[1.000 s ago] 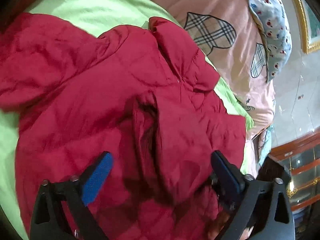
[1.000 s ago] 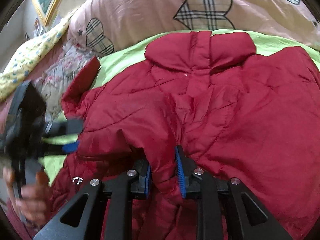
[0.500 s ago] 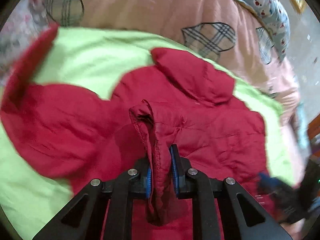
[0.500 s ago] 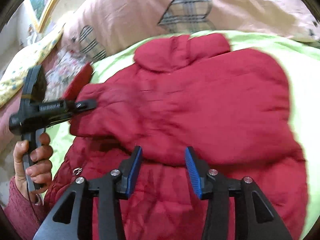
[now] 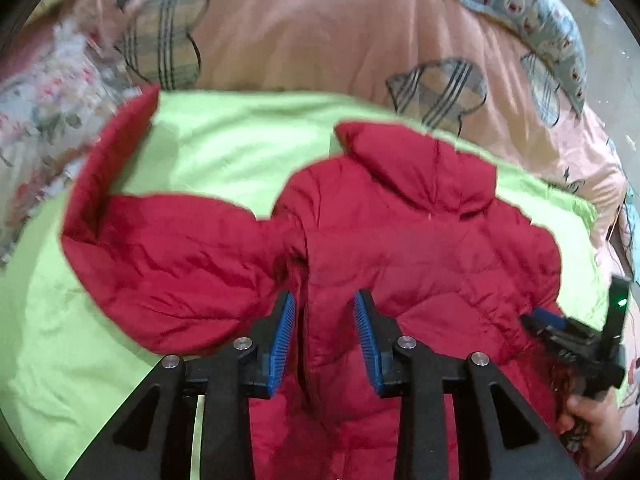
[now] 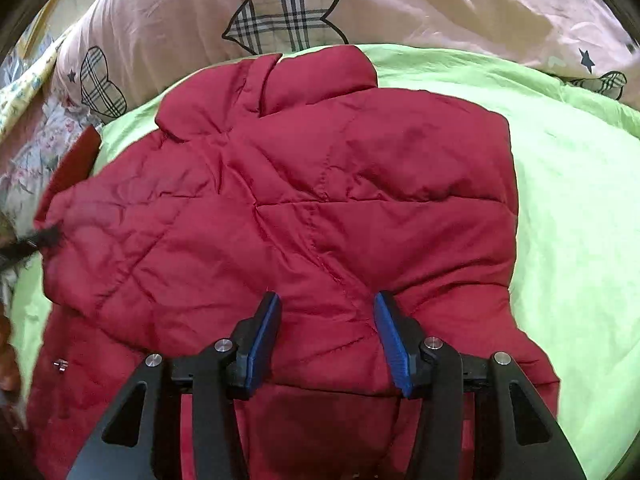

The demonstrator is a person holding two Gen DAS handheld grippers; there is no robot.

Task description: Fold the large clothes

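Both claws of mine stand open over the red padded jacket (image 6: 304, 216), neither one pinching cloth: the left gripper (image 5: 325, 334) has its blue pads parted either side of a raised ridge of fabric, and the right gripper (image 6: 326, 340) hangs with its pads spread above the near hem.

Largest first: the green sheet (image 6: 568, 208) covers the bed, with the pink quilt with plaid hearts (image 6: 360, 4) bunched along the far side. On the sheet the jacket lies with its collar (image 6: 288, 80) toward the far side and its hem toward me. In the right wrist view, its right edge runs fairly straight and looks tucked in, so I judge that side already folded over the body. Its left sleeve (image 5: 168, 264) sprawls out to the left across the sheet in the left wrist view, cuff turned up toward the far left.

So I take the step in hand to be the sleeve folds, one side done and one to do. Next I need the left claw to close on that loose sleeve near the shoulder seam (image 5: 300, 252) and carry it rightward over the body. Padded cloth is springy and may puff back, so the right claw should press the middle flat.
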